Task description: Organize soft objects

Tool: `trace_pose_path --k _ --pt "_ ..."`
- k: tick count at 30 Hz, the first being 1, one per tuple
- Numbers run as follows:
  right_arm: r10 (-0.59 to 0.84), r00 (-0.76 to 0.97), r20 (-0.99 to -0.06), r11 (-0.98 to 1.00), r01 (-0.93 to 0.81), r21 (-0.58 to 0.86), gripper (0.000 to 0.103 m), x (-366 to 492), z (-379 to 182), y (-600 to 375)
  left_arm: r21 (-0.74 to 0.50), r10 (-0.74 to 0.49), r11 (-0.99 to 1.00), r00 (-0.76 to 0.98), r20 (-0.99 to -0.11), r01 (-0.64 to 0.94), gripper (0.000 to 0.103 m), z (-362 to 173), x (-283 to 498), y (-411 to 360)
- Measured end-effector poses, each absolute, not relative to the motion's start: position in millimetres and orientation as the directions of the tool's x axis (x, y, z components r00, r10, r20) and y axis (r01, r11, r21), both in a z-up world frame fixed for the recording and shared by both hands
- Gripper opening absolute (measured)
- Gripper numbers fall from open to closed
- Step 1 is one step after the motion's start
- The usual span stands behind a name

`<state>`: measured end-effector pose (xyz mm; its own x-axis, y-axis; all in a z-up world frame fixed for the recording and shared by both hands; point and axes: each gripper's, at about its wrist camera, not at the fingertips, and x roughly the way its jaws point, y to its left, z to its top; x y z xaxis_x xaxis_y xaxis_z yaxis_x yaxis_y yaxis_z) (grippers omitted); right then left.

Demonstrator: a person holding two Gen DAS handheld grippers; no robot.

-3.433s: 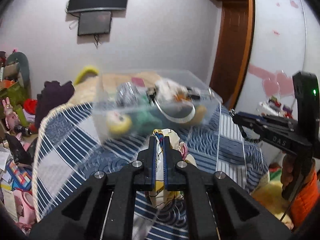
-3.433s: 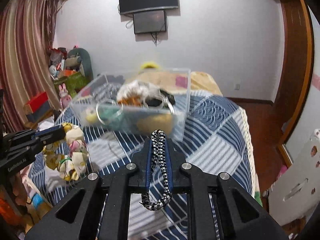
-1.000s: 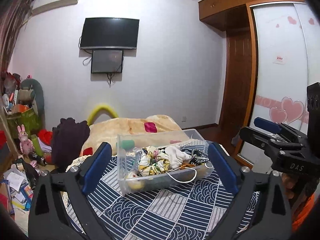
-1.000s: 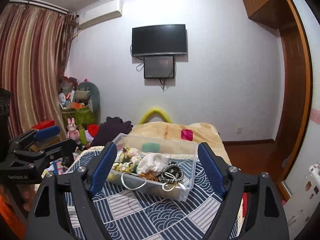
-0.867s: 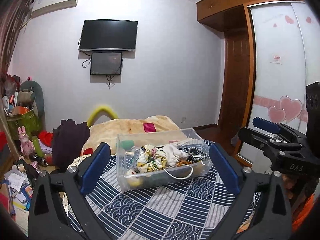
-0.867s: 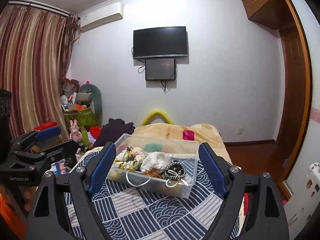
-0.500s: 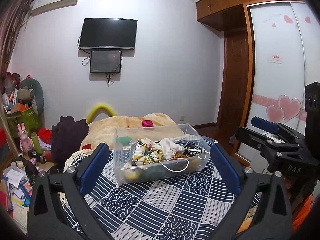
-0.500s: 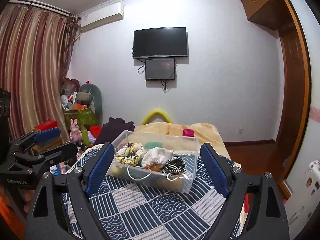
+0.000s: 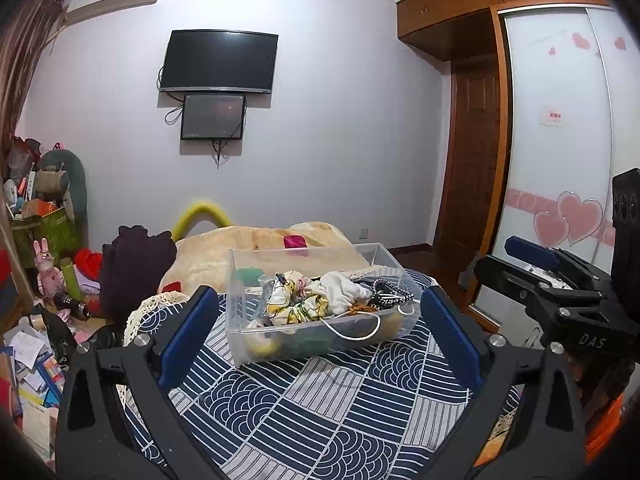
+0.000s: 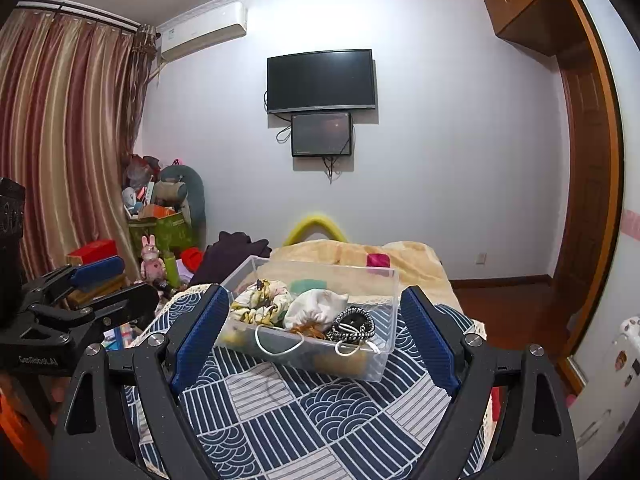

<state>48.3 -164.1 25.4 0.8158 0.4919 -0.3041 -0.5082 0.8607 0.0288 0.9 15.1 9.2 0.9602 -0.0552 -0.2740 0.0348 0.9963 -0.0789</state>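
Observation:
A clear plastic bin sits on a blue and white patterned bedspread. It holds a yellow floral cloth, a white cloth bundle, a black and white cord and other soft items. My left gripper is open and empty, held back from the bin. My right gripper is open and empty, also back from the bin. Each gripper shows at the edge of the other's view.
A beige blanket and a yellow arch lie behind the bin. Clutter and toys fill the floor at left. A wardrobe with heart stickers and a wooden door stand at right. A TV hangs on the far wall.
Both grippers were shut on soft items 3.4 s ago, the left on floral cloth, the right on the cord. Now both are open, empty and pulled back; those items lie in the bin.

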Motion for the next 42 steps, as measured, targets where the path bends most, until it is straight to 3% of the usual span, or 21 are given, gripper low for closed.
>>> trace_pose_path --k 42 --pt "0.493 0.811 -0.314 0.861 -0.507 0.042 0.086 45.6 24.9 -165.8 -0.074 -0.076 0.996 0.959 -0.271 0.058 0.102 6.4 -1.6 14.9"
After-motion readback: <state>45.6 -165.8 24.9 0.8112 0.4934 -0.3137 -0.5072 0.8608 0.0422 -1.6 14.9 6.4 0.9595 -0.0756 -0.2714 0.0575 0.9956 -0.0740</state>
